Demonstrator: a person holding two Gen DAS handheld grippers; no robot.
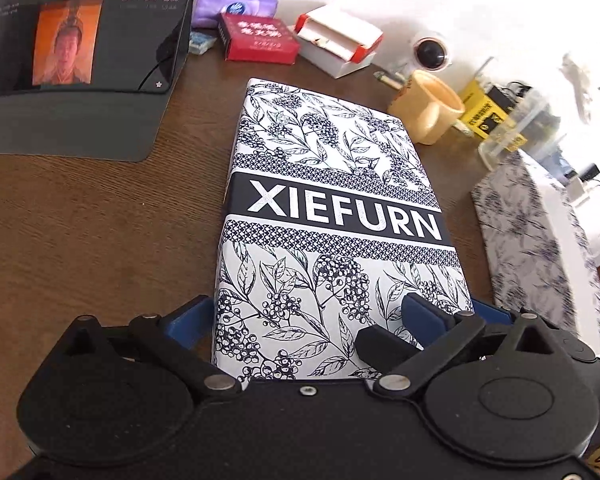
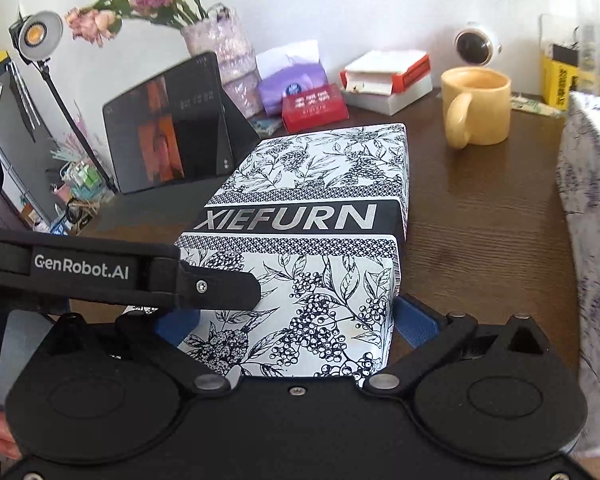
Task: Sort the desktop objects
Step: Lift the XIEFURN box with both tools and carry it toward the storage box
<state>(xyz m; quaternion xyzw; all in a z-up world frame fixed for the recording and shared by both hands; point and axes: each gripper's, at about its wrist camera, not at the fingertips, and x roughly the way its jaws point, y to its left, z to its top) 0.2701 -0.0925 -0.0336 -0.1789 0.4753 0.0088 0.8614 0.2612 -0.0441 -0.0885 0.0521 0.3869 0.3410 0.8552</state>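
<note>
Together, the left tool (image 1: 306, 316) and the right tool (image 2: 296, 320) each straddle the near end of the patterned XIEFURN box (image 1: 332, 216), blue fingers (image 2: 416, 322) flanking its sides; whether they press it, the views cannot tell. It lies flat on the brown tabletop (image 1: 100, 232), a yellow mug (image 2: 476, 106) and a tablet (image 2: 168, 124) beyond.

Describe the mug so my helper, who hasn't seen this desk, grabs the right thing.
Start at the big floral XIEFURN box mid-desk. Beyond its far right corner stands a mug. It is the only pale yellow, round thing there, handle facing the camera; its neighbours are boxes.
</note>
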